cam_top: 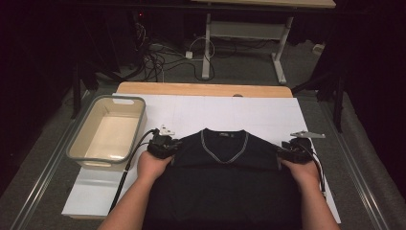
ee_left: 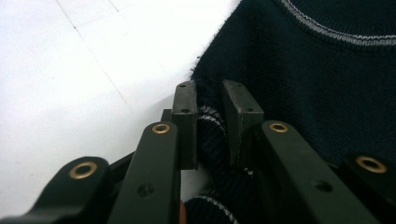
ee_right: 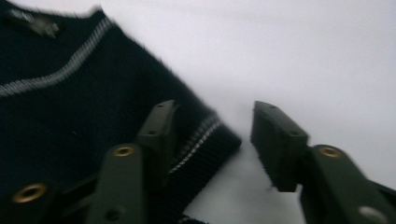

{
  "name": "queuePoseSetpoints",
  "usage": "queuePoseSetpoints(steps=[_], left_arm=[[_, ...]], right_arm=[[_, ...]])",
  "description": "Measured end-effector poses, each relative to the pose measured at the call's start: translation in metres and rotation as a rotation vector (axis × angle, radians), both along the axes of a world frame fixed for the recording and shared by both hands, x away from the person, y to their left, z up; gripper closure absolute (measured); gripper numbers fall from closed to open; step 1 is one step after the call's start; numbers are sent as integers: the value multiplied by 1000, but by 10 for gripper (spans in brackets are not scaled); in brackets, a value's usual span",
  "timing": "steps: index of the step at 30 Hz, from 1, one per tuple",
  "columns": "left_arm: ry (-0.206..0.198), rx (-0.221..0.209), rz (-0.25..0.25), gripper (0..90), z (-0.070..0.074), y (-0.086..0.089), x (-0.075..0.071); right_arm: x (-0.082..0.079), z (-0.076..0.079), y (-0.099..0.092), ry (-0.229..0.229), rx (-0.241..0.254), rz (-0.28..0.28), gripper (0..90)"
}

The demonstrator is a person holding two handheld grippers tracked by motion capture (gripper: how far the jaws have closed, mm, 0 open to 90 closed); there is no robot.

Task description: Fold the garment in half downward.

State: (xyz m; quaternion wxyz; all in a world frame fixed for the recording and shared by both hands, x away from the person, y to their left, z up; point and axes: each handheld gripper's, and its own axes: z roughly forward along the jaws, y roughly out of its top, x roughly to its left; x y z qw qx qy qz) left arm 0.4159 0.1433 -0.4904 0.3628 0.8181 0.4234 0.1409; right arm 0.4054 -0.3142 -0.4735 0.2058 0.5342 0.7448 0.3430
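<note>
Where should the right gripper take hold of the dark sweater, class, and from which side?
Probably the ribbed, striped cuff at the sweater's right shoulder corner, entered from the outer right edge. There folded fabric lies at the edge, between the right gripper's open jaws.

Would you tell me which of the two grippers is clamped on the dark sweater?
The left gripper: its pads pinch sweater fabric, whereas the right gripper stands open.
</note>
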Motion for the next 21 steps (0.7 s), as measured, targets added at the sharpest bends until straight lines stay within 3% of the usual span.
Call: queuePoseSetpoints(steps=[5, 21], left_arm=[[-5, 6, 3, 740, 0, -1, -1], [-12, 15, 2, 745, 0, -2, -2]], right_arm=[[-2, -2, 5, -4, -33, 11, 491], [-6, -3, 7, -22, -6, 75, 799]])
